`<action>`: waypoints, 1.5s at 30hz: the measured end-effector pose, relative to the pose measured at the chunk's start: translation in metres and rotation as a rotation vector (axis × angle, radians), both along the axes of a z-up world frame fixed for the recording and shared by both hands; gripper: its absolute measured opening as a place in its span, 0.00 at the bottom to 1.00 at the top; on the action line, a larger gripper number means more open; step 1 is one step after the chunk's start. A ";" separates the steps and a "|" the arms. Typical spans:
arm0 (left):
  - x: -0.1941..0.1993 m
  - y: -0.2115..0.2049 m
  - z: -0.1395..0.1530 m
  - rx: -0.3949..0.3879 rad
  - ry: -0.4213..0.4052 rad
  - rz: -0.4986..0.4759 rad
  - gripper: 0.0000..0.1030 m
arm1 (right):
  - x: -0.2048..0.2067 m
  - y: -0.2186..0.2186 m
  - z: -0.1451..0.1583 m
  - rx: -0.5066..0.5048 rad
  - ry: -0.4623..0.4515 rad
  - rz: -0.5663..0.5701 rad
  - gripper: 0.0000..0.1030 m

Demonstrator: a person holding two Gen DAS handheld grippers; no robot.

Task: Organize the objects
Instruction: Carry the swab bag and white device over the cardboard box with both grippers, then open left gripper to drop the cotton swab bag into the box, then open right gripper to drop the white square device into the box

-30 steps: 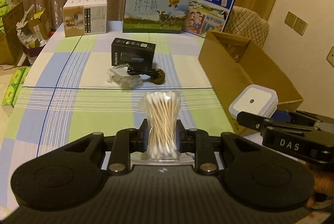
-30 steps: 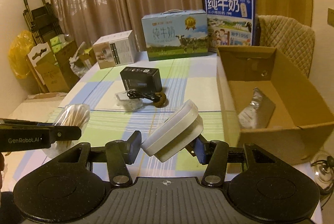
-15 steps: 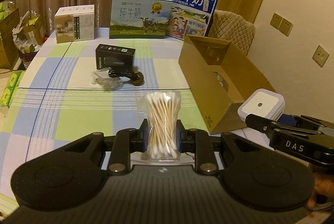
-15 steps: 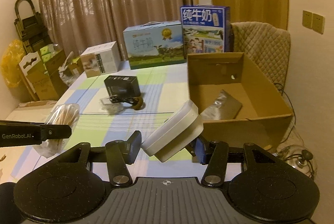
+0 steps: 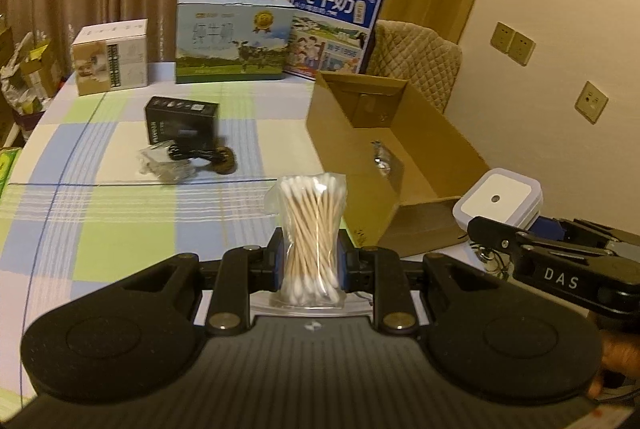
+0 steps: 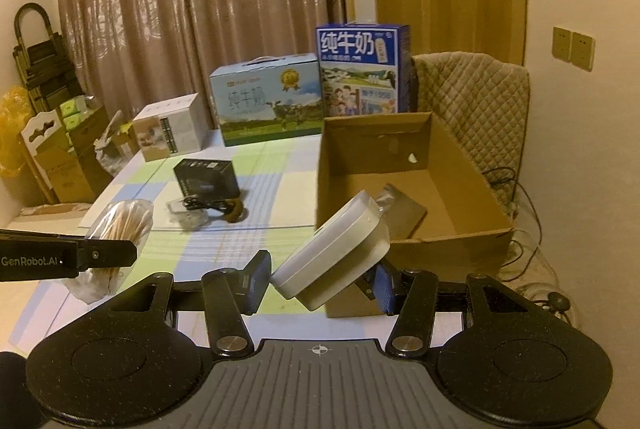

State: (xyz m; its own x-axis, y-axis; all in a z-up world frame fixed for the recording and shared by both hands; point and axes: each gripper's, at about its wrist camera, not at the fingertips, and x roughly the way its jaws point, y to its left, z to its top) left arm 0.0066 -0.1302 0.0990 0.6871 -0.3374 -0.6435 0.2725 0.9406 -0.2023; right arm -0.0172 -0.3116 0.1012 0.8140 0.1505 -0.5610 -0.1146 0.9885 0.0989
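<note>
My left gripper (image 5: 310, 263) is shut on a clear bag of cotton swabs (image 5: 312, 229), held upright above the checked tablecloth; the bag also shows in the right wrist view (image 6: 116, 233). My right gripper (image 6: 318, 281) is shut on a white square box (image 6: 332, 253), held tilted just in front of the near wall of the open cardboard box (image 6: 404, 189). The white box also shows in the left wrist view (image 5: 498, 199). A silver packet (image 6: 400, 205) lies inside the cardboard box (image 5: 384, 153).
On the table (image 5: 100, 221) lie a black box (image 5: 180, 119), a black cable with a clear packet (image 5: 188, 159), a white carton (image 5: 110, 57) and two milk cartons (image 5: 234, 37) (image 5: 334, 29). A quilted chair (image 6: 472, 97) stands behind the cardboard box. Cables lie on the floor at right.
Both grippers have risen and drawn back from the table, so the cardboard box's inside shows more fully. Both holds are unchanged.
</note>
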 end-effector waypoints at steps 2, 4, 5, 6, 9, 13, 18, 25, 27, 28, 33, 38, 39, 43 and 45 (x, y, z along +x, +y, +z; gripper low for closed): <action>0.002 -0.008 0.001 0.001 -0.002 -0.015 0.20 | 0.001 -0.008 0.003 0.001 -0.005 -0.009 0.48; 0.006 -0.019 0.003 0.000 -0.004 -0.033 0.20 | 0.004 -0.016 0.007 -0.003 -0.010 -0.019 0.48; 0.008 -0.024 0.004 0.000 -0.005 -0.043 0.20 | 0.005 -0.020 0.008 -0.005 -0.012 -0.022 0.48; 0.010 -0.030 0.005 0.001 -0.007 -0.052 0.20 | 0.007 -0.024 0.009 -0.008 -0.013 -0.026 0.48; 0.017 -0.046 0.006 0.002 -0.009 -0.078 0.20 | 0.014 -0.036 0.013 -0.023 -0.016 -0.037 0.48; 0.029 -0.067 0.006 0.003 -0.005 -0.105 0.20 | 0.024 -0.051 0.015 -0.046 -0.018 -0.045 0.48; 0.046 -0.089 0.003 -0.002 0.012 -0.130 0.20 | 0.040 -0.067 0.014 -0.063 -0.011 -0.050 0.48; 0.072 -0.117 -0.004 -0.005 0.035 -0.162 0.20 | 0.069 -0.089 0.011 -0.061 0.000 -0.064 0.48; 0.081 -0.125 -0.006 -0.005 0.042 -0.168 0.20 | 0.078 -0.095 0.009 -0.063 0.004 -0.068 0.48; 0.085 -0.129 -0.007 -0.003 0.045 -0.172 0.20 | 0.083 -0.098 0.008 -0.065 0.007 -0.070 0.48; 0.107 -0.147 -0.015 0.008 0.057 -0.195 0.20 | 0.104 -0.109 0.000 -0.060 0.023 -0.079 0.48; 0.130 -0.157 -0.027 0.002 0.071 -0.199 0.21 | 0.119 -0.117 -0.010 -0.065 0.043 -0.082 0.48; 0.135 -0.158 -0.029 -0.020 0.071 -0.201 0.22 | 0.122 -0.118 -0.012 -0.063 0.047 -0.085 0.48; 0.148 -0.159 -0.032 -0.024 0.069 -0.181 0.27 | 0.128 -0.123 -0.017 -0.050 0.055 -0.094 0.48; 0.148 -0.156 -0.032 -0.013 0.057 -0.177 0.27 | 0.130 -0.124 -0.018 -0.044 0.058 -0.094 0.48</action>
